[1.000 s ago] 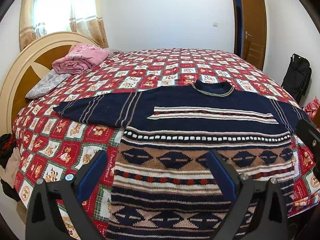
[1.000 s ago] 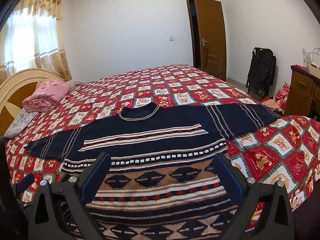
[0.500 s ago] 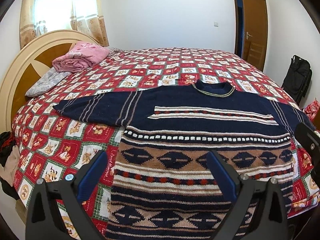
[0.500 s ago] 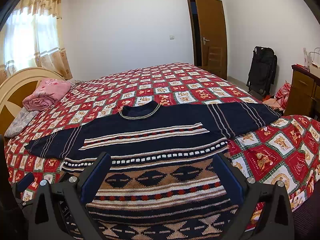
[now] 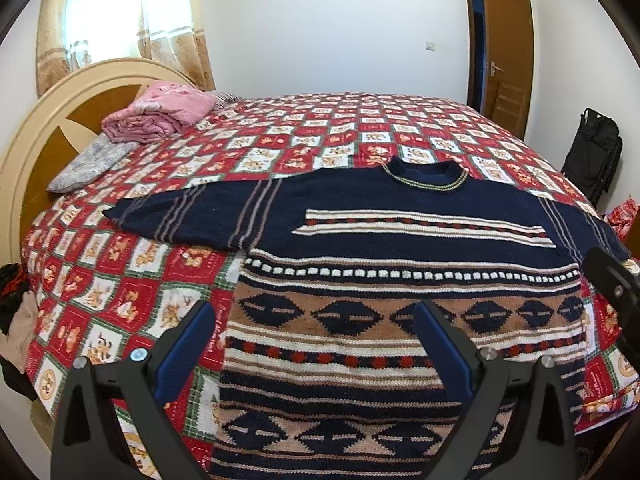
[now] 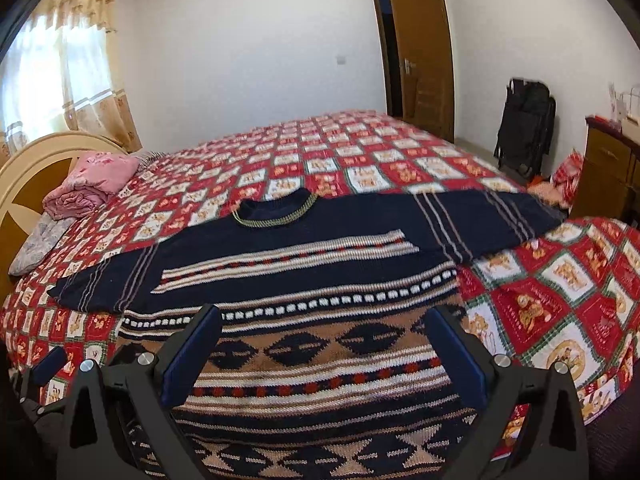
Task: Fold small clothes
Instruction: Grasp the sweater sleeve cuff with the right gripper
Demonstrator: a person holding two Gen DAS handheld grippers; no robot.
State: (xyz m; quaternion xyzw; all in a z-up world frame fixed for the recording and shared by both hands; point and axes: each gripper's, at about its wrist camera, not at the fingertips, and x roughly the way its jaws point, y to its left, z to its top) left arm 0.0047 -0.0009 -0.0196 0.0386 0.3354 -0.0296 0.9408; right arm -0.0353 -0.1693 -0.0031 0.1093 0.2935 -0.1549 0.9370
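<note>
Barely anything's been moved since earlier; sweater point(image 5: 400, 248) is laid flat, both grippers point(image 5: 316, 344) point(image 6: 324, 344) spread wide, nothing held. Sleeve probably gets grabbed next.

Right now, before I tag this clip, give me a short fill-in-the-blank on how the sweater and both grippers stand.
1. The sweater lies spread flat on the ____, both sleeves stretched out to the sides.
2. The left gripper and the right gripper both have their jaws ____, gripping nothing.
3. The folded pink blanket sits near the ____ of the bed.
4. The sweater's collar points ____ from the grippers.

Missing words: bed; open; headboard; away
</note>
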